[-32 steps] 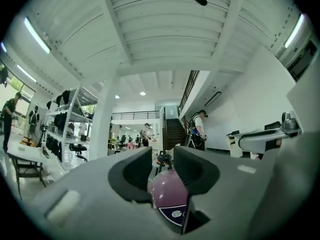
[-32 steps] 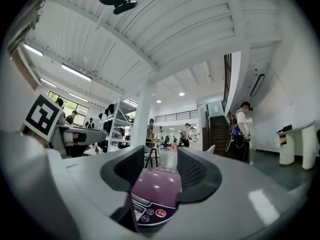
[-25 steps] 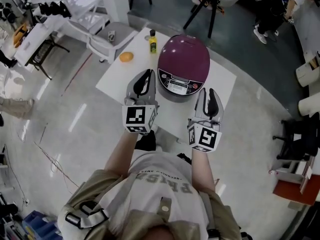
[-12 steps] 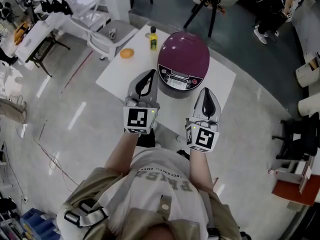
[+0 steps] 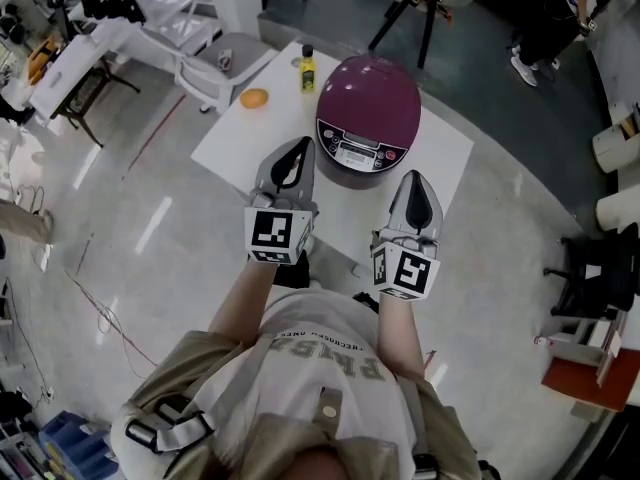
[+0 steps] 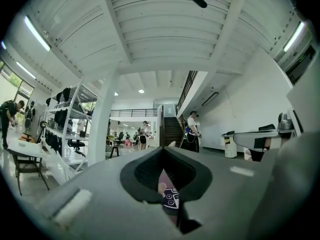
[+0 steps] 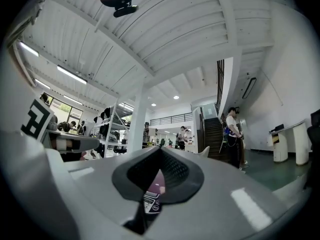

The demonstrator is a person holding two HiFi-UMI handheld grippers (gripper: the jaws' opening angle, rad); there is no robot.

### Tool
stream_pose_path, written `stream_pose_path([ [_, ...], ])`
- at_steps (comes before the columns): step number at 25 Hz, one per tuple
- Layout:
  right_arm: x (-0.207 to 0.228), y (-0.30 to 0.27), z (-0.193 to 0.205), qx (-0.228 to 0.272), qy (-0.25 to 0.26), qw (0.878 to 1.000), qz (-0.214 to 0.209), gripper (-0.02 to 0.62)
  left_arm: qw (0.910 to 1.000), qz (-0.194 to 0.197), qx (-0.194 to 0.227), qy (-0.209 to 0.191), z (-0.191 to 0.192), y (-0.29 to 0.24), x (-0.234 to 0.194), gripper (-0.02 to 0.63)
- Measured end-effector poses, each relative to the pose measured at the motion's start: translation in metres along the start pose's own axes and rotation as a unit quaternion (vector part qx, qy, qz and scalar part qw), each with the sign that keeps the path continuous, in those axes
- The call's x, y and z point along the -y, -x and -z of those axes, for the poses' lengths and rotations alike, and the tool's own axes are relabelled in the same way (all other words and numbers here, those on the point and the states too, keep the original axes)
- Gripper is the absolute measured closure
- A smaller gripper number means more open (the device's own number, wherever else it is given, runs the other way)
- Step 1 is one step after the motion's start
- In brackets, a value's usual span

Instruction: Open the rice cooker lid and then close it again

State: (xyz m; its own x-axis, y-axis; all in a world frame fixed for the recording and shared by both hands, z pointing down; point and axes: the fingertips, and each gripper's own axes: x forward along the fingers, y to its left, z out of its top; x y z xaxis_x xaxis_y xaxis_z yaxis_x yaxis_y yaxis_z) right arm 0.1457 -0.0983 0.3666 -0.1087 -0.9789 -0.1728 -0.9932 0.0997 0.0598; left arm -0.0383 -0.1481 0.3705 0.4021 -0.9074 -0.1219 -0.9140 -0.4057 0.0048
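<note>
The jaws of the right gripper (image 5: 418, 180), seen slightly apart a second ago, have been brought together with nothing between them; the rice cooker (image 5: 368, 103) is now framed slightly higher in the head view

The maroon rice cooker (image 5: 367, 116) sits upright on the table, lid shut.

Open lab hall, white beamed ceiling (image 6: 165, 34), metal shelving racks (image 6: 65, 134), staircase (image 6: 171, 130), mezzanine railing (image 6: 132, 112)

Glossy plastic rice cooker lid (image 5: 370, 88) & matt table (image 5: 243, 154).
</note>
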Motion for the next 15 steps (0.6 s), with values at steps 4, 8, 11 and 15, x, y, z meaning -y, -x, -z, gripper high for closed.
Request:
stream_pose_path([
  [4,0.0,0.001,-0.001,0.006,-0.003,1.0,0.002,0.595,0.9999,0.001,-0.009,-0.004,0.005,0.001,-0.001,0.597],
  [8,0.0,0.004,0.001,0.004,0.0,1.0,-0.001,0.595,0.9999,0.0,-0.009,-0.01,0.005,0.002,0.001,0.597],
  [11,-0.001,0.006,0.001,0.002,0.003,1.0,-0.005,0.595,0.9998,0.008,-0.009,-0.015,0.004,0.003,0.008,0.597],
  [15,-0.002,0.008,-0.001,0.003,0.005,1.0,-0.007,0.595,0.9996,0.011,-0.012,-0.022,0.006,0.003,0.011,0.597],
])
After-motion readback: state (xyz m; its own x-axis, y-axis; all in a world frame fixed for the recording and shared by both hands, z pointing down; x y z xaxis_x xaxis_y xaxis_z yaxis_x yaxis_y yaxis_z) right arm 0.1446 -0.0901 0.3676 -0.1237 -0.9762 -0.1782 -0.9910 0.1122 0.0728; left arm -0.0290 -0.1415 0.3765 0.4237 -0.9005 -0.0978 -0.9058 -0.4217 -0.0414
